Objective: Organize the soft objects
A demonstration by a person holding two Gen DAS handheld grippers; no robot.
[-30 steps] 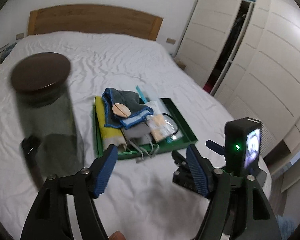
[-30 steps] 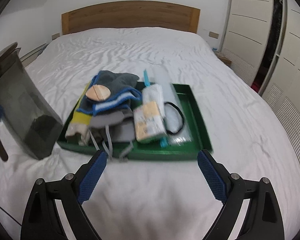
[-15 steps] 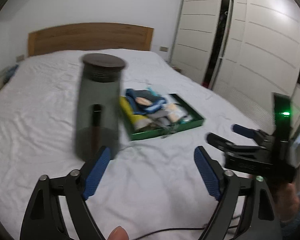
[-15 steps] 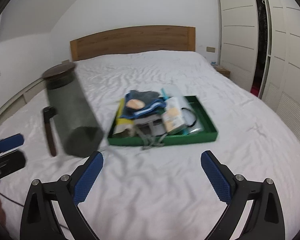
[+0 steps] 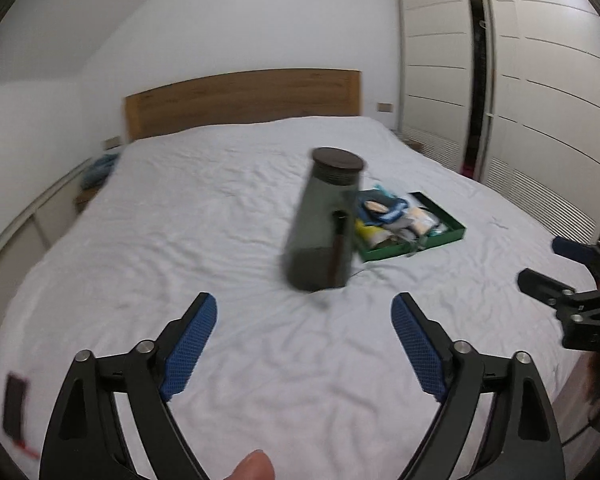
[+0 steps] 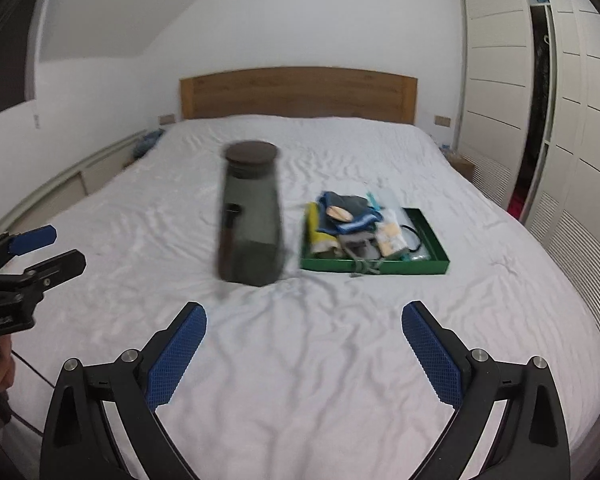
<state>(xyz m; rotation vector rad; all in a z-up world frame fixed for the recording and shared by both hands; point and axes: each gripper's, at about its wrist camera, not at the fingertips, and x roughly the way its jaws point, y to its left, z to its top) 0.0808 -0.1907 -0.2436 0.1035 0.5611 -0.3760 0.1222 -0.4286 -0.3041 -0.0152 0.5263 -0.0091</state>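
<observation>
— What's around me here?
— A wide bed [image 6: 300,360] under a rumpled white sheet, its wooden headboard [image 6: 298,94] against a plain white wall [image 6: 300,20].
— And to my right?
— A tall white wardrobe [image 6: 580,128], one door ajar, with slatted panels low down. The light is soft and even.

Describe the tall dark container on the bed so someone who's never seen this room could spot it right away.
Start at the big white bed with the wooden headboard. Near its middle sits a green tray heaped with cloths; the container stands upright just left of it in the right wrist view. It is the only tall, smoky see-through thing there, with a dark round lid.
</observation>
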